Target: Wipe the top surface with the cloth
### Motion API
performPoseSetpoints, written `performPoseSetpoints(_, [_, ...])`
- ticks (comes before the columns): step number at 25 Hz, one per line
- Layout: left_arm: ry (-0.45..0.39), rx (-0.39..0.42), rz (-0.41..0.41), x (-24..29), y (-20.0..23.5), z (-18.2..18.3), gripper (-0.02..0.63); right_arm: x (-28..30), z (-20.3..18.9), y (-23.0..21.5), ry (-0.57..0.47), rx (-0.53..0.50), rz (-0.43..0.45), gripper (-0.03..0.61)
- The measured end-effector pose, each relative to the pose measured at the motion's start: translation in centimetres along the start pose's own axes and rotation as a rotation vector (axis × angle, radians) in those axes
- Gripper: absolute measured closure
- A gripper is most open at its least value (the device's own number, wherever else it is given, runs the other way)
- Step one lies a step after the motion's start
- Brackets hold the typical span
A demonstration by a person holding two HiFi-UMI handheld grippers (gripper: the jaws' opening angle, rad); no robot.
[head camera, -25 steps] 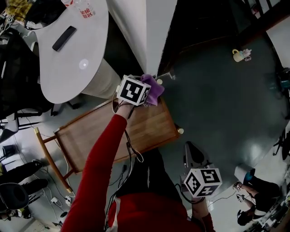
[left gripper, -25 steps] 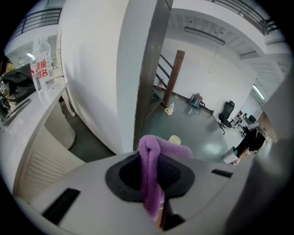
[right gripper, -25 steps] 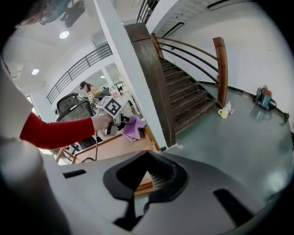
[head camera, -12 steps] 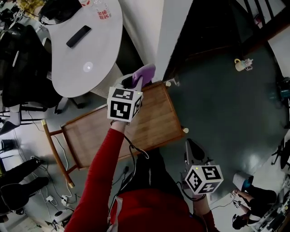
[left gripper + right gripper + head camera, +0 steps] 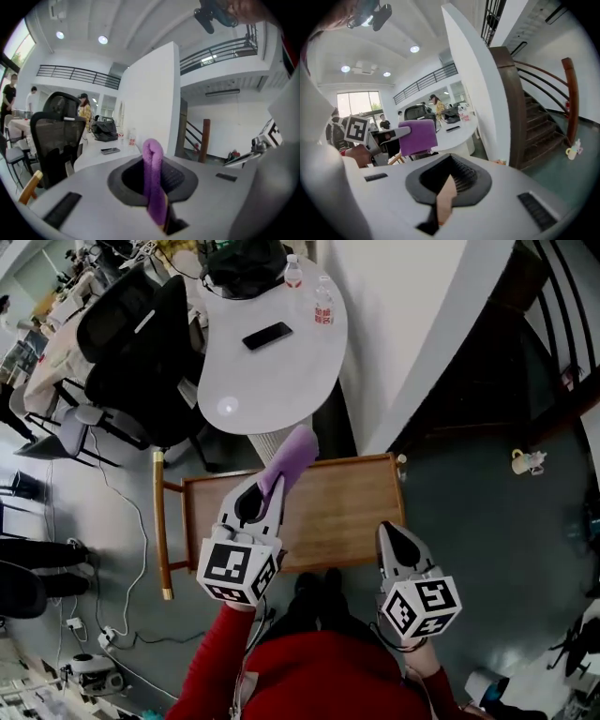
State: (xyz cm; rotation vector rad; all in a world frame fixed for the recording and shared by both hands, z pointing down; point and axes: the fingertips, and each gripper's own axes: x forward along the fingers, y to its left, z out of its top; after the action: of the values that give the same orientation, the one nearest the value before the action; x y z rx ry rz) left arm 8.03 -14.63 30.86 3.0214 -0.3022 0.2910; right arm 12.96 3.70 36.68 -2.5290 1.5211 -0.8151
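A second ago we had the purple cloth [image 5: 289,457] pressed on the far right corner of the wooden table [image 5: 352,512]. Now our left gripper [image 5: 272,486] has drawn back toward us and tipped up. Its jaws are still clamped on the cloth, which sticks out over the table's far edge and looks lifted clear of the wood. Our right gripper [image 5: 395,538] hangs at the near right edge, jaws closed on nothing. We judge the stroke broken off: the cloth must come down again before more of the top gets wiped.
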Motion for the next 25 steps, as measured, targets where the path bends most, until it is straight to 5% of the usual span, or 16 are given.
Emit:
performPoseSetpoints(3, [-0.036, -0.026, 0.058, -4.3, 0.8, -0.2, 0.566, 0.7, 0.7, 2.7, -0.013, -0.037, 0.058, 0.575])
performPoseSetpoints(10, [-0.069, 0.081, 0.165, -11.3, 1.2, -1.1, 0.566, 1.6, 1.3, 7.2, -0.027, -0.107, 0.143, 0.575])
performPoseSetpoints(25, [-0.089, 0.072, 0.103, -9.8, -0.7, -2.7, 0.566, -0.8, 2.6, 8.3, -0.138, -0.15, 0.144, 0.575])
